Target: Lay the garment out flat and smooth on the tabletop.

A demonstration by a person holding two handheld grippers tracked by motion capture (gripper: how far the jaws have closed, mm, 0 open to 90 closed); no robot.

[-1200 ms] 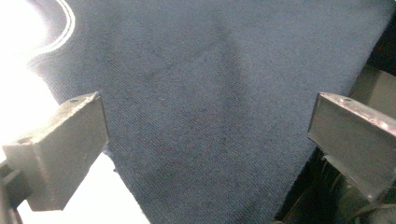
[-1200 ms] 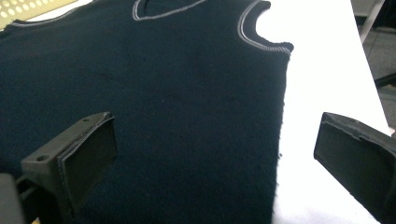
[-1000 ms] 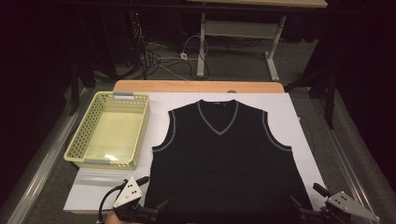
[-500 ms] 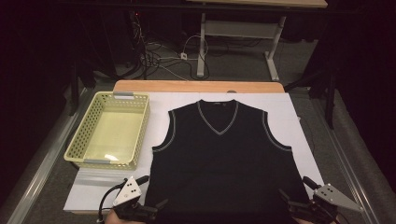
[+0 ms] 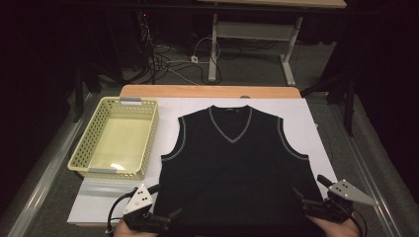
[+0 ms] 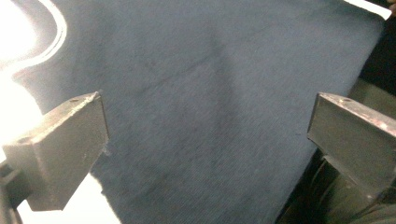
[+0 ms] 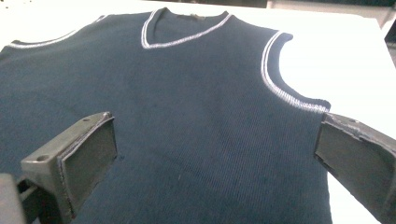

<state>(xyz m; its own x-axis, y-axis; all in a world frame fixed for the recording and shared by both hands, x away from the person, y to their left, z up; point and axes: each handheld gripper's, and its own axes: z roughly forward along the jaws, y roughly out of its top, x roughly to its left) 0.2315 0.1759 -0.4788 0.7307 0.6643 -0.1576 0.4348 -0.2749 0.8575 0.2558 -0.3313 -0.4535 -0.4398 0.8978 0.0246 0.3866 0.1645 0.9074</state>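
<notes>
I see the dark sleeveless vest [image 5: 237, 163] lying flat and face up on the white sheet [image 5: 316, 133] that covers the table, its V-neck at the far side and its hem at the near edge. My left gripper [image 5: 165, 203] sits at the hem's near left corner, my right gripper [image 5: 307, 193] at the near right, and both have their jaws spread wide over the cloth, gripping nothing. A yellow basket [image 5: 79, 158] stands just left of the vest. The hem itself is cut off at the bottom of the high view.
</notes>
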